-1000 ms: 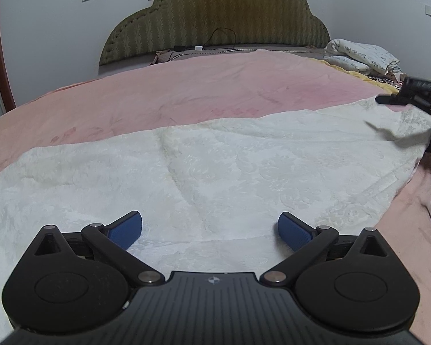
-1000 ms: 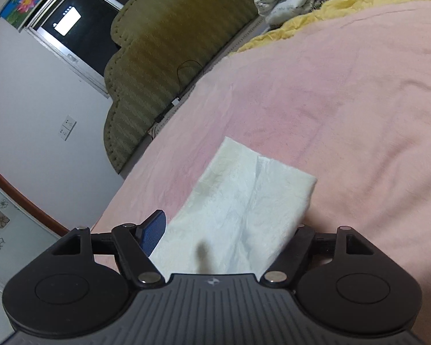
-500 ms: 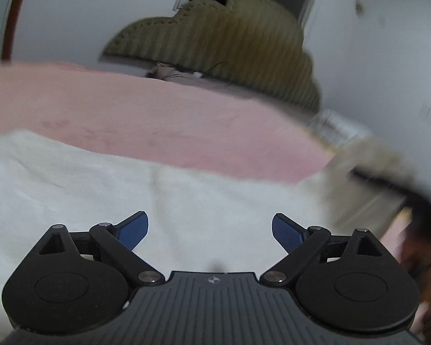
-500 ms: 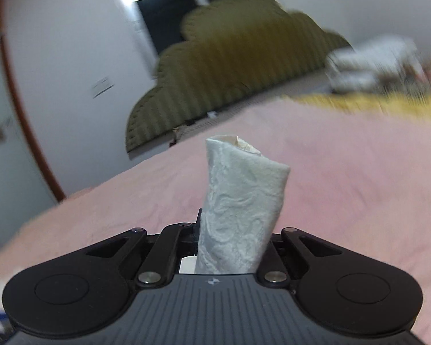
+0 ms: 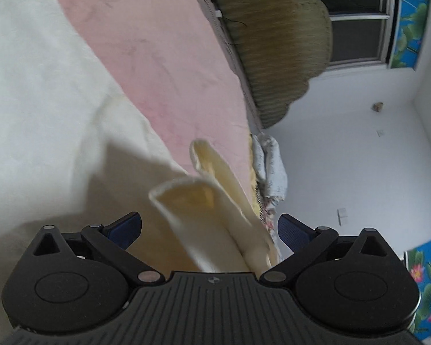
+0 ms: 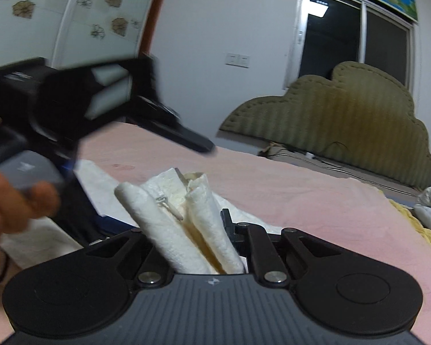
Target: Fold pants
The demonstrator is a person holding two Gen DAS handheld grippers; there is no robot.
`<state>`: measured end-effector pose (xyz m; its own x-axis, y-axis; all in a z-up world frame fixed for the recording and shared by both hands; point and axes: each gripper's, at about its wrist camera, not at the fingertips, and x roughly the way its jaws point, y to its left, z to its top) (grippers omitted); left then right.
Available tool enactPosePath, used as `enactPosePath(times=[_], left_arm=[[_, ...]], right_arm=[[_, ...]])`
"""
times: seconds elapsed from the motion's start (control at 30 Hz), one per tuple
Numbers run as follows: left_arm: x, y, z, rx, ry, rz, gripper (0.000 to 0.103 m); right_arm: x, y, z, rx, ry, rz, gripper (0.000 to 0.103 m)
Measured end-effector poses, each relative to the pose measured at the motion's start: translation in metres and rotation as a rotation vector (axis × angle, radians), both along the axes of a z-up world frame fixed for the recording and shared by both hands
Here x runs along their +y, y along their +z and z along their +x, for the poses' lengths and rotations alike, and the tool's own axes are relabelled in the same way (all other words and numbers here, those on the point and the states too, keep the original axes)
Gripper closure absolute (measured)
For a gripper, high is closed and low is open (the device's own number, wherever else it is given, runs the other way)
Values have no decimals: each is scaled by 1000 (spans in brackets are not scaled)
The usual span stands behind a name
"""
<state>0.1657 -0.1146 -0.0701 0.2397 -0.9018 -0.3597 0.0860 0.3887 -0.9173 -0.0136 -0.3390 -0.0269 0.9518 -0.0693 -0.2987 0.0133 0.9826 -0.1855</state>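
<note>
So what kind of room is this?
It looks like a bedroom. There's a big bed with a pink bedsheet, a padded olive headboard against the wall, and a window, dark outside. White pants are being folded on the bed.

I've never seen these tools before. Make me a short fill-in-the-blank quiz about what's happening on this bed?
1. The right tool is shut on the white ____.
2. The left tool has its blue fingers ____, with cloth lying between them.
3. The sheet covering the bed is ____ in colour.
4. The headboard is olive ____.

Missing words: pants; open; pink; green
</note>
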Motion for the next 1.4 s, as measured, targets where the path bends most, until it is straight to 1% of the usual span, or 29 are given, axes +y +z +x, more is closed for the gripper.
enactPosePath(times=[0.03,0.1,0.17,0.2,0.23,0.3,0.37,0.47,0.57,0.63,0.67,0.7,0.73,0.77,0.83,0.9,0.97,1.03,1.07,1.1,1.13,1.17,1.2,1.23,1.27,1.3,1.33,1.4], left_arm=[[5,0,2,-10,23,8,5],[18,6,6,-59,57,26,21],[26,15,9,-116,66,78,58],[32,23,10,-148,66,123,65],[35,28,10,-187,60,161,75],[41,41,9,-265,50,263,87],[46,54,6,-343,55,371,89],[47,71,0,-476,59,545,90],[54,71,-4,-585,58,713,90],[50,65,-2,-612,45,790,89],[48,58,1,-611,39,827,88],[48,51,1,-606,34,858,87],[48,45,1,-604,32,876,87],[49,41,-1,-607,33,887,87],[52,39,-7,-633,35,895,86],[53,39,-11,-659,42,903,86],[53,42,-17,-694,54,911,87],[53,43,-24,-728,40,931,85],[55,43,-26,-732,36,946,76],[57,43,-27,-733,44,963,70],[60,45,-29,-735,71,983,54],[65,48,-31,-736,114,1015,44],[71,53,-33,-742,170,1053,39],[78,57,-34,-745,217,1077,30],[85,62,-35,-741,259,1096,26],[92,66,-37,-733,294,1109,25],[99,72,-39,-722,318,1115,25],[108,76,-44,-707,308,1112,20]], right_arm=[[5,0,0,3,14,-6,94],[16,0,2,14,41,-21,94],[29,-3,6,26,62,-61,94],[35,-4,8,32,72,-79,94],[42,-6,12,39,91,-87,94],[54,-6,20,52,121,-86,94],[65,-5,27,54,154,-77,94],[86,-5,38,57,209,-77,94],[112,-12,53,65,249,-110,94],[125,-20,65,89,263,-132,94],[134,-25,74,123,269,-148,93],[139,-30,81,162,272,-161,90],[145,-35,85,197,275,-172,87],[150,-39,86,220,274,-185,79],[158,-42,77,213,275,-226,76],[159,-39,64,215,314,-228,75],[151,-32,49,230,369,-183,75],[135,-22,33,245,436,-91,75],[126,-17,26,249,461,-36,75],[118,-12,22,250,478,20,75],[109,-8,18,250,483,70,75],[101,-5,14,244,476,120,75],[92,-2,14,231,459,166,75],[84,-1,15,216,435,202,75],[80,-1,18,207,409,223,75],[78,-3,21,208,381,227,75],[82,-6,25,216,353,208,75],[93,-12,29,226,345,133,75]])
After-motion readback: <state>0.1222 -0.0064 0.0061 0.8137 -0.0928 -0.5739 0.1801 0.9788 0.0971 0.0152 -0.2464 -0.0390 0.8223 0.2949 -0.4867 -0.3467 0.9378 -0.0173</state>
